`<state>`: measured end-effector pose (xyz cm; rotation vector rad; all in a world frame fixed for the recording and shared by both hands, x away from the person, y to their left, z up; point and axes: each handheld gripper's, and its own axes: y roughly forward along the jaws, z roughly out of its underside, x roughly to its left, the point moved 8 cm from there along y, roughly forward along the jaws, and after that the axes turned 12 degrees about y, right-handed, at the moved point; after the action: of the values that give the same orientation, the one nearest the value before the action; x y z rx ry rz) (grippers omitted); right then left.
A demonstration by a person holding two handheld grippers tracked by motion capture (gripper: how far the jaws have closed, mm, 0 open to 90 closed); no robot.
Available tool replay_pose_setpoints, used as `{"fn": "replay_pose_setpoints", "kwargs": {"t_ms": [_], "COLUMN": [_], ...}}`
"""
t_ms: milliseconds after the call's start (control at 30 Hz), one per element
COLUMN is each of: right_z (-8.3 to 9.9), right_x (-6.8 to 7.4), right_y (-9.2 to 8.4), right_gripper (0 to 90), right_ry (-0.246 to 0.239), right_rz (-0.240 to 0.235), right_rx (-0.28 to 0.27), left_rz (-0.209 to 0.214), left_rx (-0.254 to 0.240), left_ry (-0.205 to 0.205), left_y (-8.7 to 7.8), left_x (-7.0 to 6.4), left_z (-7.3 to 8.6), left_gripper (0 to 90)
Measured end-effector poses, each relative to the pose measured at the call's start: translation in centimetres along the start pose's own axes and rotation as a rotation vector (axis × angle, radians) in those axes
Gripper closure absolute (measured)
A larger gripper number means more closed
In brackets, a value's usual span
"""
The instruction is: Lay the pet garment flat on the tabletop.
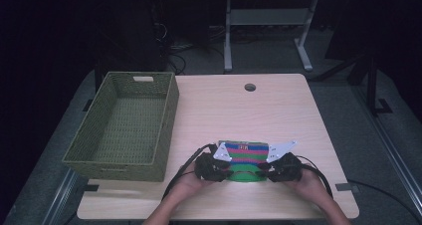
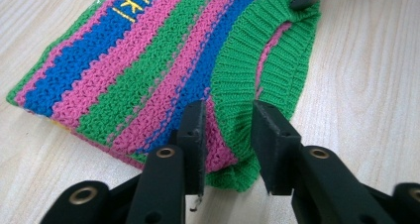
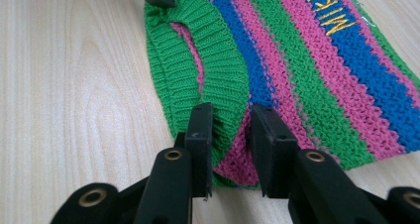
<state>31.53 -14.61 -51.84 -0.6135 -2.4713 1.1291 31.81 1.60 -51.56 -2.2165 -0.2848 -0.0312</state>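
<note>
A small knitted garment (image 1: 244, 154) in green, pink and blue stripes, with yellow letters on a blue stripe, lies flat near the table's front edge. Its green ribbed opening faces me. My left gripper (image 1: 225, 172) rests at the near left corner; in the left gripper view its jaws (image 2: 225, 135) straddle the ribbed edge of the knit (image 2: 148, 75), with a gap still showing between them. My right gripper (image 1: 267, 173) mirrors it at the near right corner, its jaws (image 3: 230, 135) set either side of the green rib (image 3: 218, 80). Each view shows the other gripper's tip at the far corner.
A green woven basket (image 1: 166, 115) stands empty on the left half of the light wooden table (image 1: 234, 105). A round cable hole (image 1: 250, 87) sits near the far edge. Desk legs and cables lie on the dark floor beyond.
</note>
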Motion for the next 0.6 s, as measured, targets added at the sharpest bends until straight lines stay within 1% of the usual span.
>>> {"fn": "replay_pose_setpoints", "kwargs": {"t_ms": [100,133,167,233,267,300,367,467,533,567,600], "right_z": [0.0,0.0,0.01,0.03,0.03,0.02,0.0,-0.03,-0.04,-0.04,-0.04], "right_x": [0.02,0.02,0.02,0.01,-0.17,-0.07,-0.2,-0.2,-0.17,-0.06,-0.06], "right_y": [-0.03,-0.03,-0.11,-0.14,-0.13,-0.14,-0.16,-0.2,-0.28,-0.33,-0.33], "right_gripper": [74.8,74.8,78.2,78.4,78.5,79.4,81.3,82.4,82.7,82.9,82.9], "right_ry": [0.003,0.003,0.008,0.015,0.011,0.034,0.03,0.033,0.035,0.037,0.037], "right_rz": [0.002,0.002,0.0,-0.003,-0.005,-0.015,-0.013,-0.018,-0.023,-0.031,-0.031], "right_rx": [-0.003,-0.003,-0.001,0.0,-0.001,-0.002,0.0,-0.001,0.001,0.001,0.001], "left_rz": [0.003,0.006,0.016,0.016,0.018,0.017,0.019,0.021,0.033,0.035,0.035], "left_rx": [-0.006,-0.006,-0.009,-0.012,-0.01,-0.01,-0.008,-0.009,-0.008,-0.015,-0.016], "left_ry": [-0.006,-0.008,-0.012,-0.016,-0.014,-0.015,-0.008,-0.013,-0.012,-0.024,-0.024], "left_y": [-0.02,-0.05,-0.08,-0.07,-0.1,-0.1,-0.12,-0.18,-0.38,-0.37,-0.41], "left_x": [0.0,0.0,0.08,0.12,0.18,0.17,0.09,0.11,0.16,0.1,0.08], "left_z": [-0.01,0.01,0.05,0.05,0.08,0.07,0.03,-0.01,-0.03,-0.12,-0.13], "left_gripper": [72.1,72.1,73.6,74.1,74.6,75.0,76.6,78.5,81.3,82.8,82.8]}}
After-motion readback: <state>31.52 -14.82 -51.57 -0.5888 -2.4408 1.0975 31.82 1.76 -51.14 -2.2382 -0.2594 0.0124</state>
